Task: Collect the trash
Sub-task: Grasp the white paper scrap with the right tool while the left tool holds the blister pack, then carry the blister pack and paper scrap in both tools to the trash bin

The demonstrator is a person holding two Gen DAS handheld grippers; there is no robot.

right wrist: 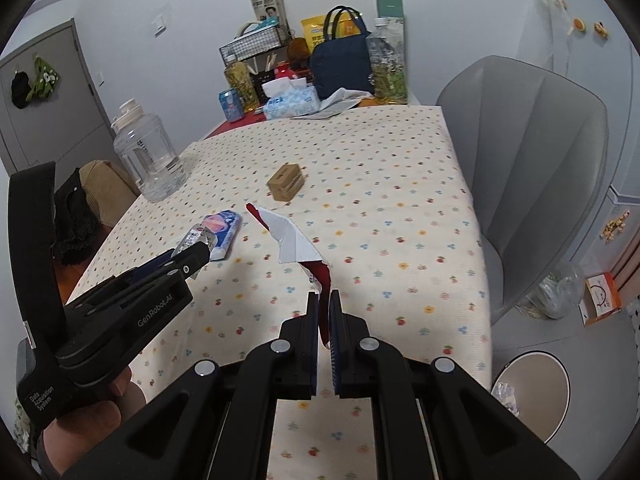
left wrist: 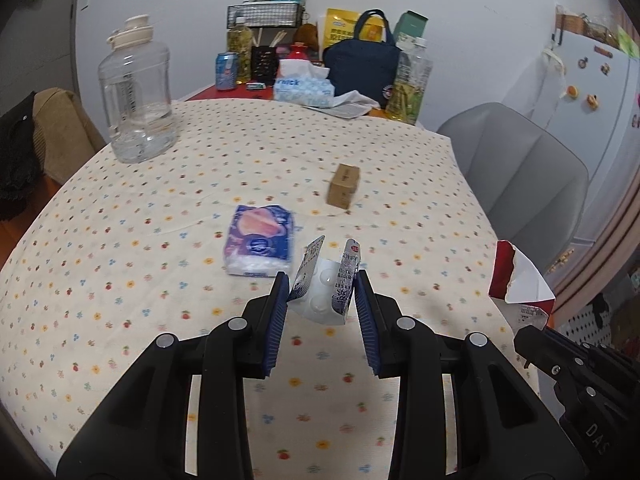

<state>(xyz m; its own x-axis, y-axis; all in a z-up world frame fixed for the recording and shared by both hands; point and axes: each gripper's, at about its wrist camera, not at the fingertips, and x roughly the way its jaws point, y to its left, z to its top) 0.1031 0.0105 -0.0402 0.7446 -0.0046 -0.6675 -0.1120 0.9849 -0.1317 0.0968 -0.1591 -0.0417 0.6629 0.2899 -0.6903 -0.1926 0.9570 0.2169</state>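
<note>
My left gripper (left wrist: 321, 289) is shut on a bent, empty pill blister pack (left wrist: 325, 282), held above the dotted tablecloth (left wrist: 140, 248); the same blister pack (right wrist: 197, 240) shows at the left gripper's tip in the right wrist view. My right gripper (right wrist: 324, 307) is shut on a torn red-and-white paper wrapper (right wrist: 294, 242) that sticks up from its pads; this wrapper (left wrist: 518, 278) also appears at the right edge of the left wrist view. A blue-and-pink tissue pack (left wrist: 259, 245) and a small brown cardboard box (left wrist: 344, 185) lie on the table ahead.
A large clear water jug (left wrist: 138, 96) stands at the table's left. Bottles, a can, a tissue box (left wrist: 304, 88) and a dark blue bag (left wrist: 362, 66) crowd the far end. A grey chair (right wrist: 536, 168) stands right of the table, and a round bin (right wrist: 532, 390) sits on the floor below it.
</note>
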